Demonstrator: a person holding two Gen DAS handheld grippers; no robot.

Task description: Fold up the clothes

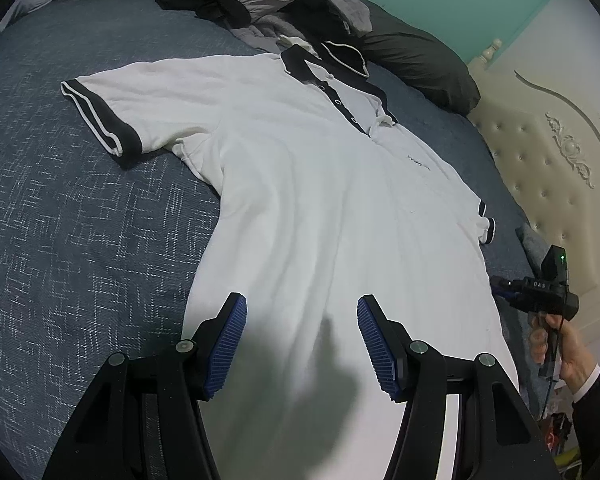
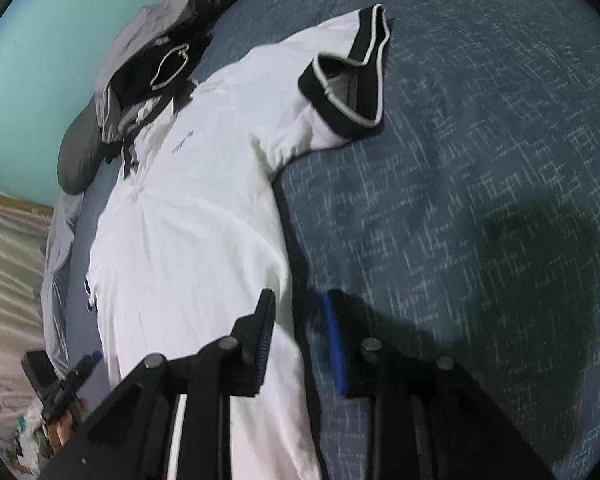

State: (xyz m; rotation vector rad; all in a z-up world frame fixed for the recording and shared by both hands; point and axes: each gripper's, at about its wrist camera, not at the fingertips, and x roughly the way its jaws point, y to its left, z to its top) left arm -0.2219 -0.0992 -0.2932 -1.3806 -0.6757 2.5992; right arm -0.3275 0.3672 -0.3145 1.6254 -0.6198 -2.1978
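White polo shirt (image 1: 300, 184) lying lengthwise, collar (image 1: 300, 66) toward pillows (image 1: 416, 68)

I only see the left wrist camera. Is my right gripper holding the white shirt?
Observer: No. The right gripper is slightly open and straddles the side edge of the white shirt without pinching it.
Operator: What's the sleeve on that side doing?
Observer: That sleeve lies out on the blue bedspread, with its black cuff bunched and gaping open.
Operator: What's next to my gripper?
Observer: A big dark shadow falls on the bedspread beside it.
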